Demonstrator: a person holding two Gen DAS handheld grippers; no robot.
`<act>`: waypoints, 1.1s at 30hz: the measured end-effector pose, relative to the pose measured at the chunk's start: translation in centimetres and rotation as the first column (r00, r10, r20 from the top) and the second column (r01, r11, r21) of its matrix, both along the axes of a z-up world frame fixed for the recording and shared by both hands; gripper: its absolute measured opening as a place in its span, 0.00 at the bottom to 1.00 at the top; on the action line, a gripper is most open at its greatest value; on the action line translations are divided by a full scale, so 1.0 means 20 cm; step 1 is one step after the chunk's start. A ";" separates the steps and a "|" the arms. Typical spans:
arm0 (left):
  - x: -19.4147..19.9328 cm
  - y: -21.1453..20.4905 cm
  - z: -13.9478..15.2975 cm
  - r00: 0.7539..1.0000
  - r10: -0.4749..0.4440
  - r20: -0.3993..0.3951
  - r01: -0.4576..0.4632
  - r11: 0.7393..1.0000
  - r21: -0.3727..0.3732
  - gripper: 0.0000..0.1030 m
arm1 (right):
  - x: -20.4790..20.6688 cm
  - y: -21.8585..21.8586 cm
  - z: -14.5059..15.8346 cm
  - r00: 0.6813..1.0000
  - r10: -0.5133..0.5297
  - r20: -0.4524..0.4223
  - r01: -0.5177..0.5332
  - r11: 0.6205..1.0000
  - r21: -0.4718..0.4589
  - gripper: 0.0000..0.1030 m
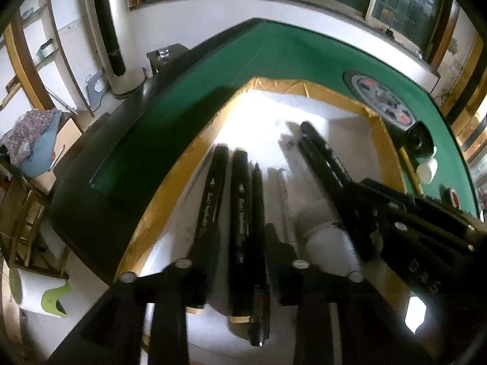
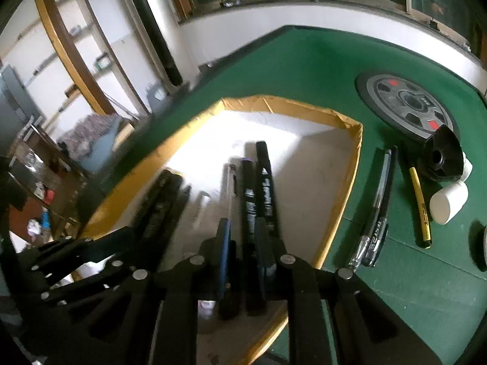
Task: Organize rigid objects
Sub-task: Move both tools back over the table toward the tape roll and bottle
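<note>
A white box with a yellow taped rim [image 1: 170, 188] [image 2: 350, 179] sits on the green table. Two black markers [image 1: 213, 200] and a thin black pen [image 1: 257, 213] lie side by side in it, with a white tube [image 1: 328, 243]. My left gripper [image 1: 234, 249] is open above these markers. My right gripper [image 2: 243, 237] is shut on a black marker [image 2: 248, 194] over the box, beside another black marker [image 2: 264, 179]. The right gripper also shows in the left wrist view [image 1: 395, 222].
On the green table right of the box lie a black-and-clear pen [image 2: 377, 210], a yellow pen [image 2: 420, 206], a white cylinder [image 2: 447, 202], a black sharpener-like object [image 2: 441, 158] and a round grey dial plate [image 2: 408, 106].
</note>
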State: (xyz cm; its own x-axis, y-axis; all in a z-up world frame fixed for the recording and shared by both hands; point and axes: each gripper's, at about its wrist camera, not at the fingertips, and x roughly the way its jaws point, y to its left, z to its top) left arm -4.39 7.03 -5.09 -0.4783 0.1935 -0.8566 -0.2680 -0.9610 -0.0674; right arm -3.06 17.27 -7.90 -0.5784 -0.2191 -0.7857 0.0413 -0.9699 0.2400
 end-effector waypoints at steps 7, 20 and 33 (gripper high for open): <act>0.09 0.02 0.15 0.997 -0.015 -0.080 0.020 0.998 0.066 0.57 | 0.19 0.16 0.13 0.994 -0.015 -0.108 0.002 0.993 -0.120 0.36; 0.29 0.55 0.34 0.935 -0.319 -0.157 0.339 0.932 0.127 0.70 | 0.54 0.91 0.09 0.975 -0.211 -0.071 0.190 0.955 -0.228 0.40; 0.25 1.05 0.28 0.862 -0.502 -0.067 0.507 0.859 0.075 0.70 | 0.51 1.52 -0.05 0.921 -0.389 0.026 0.390 0.915 -0.107 0.40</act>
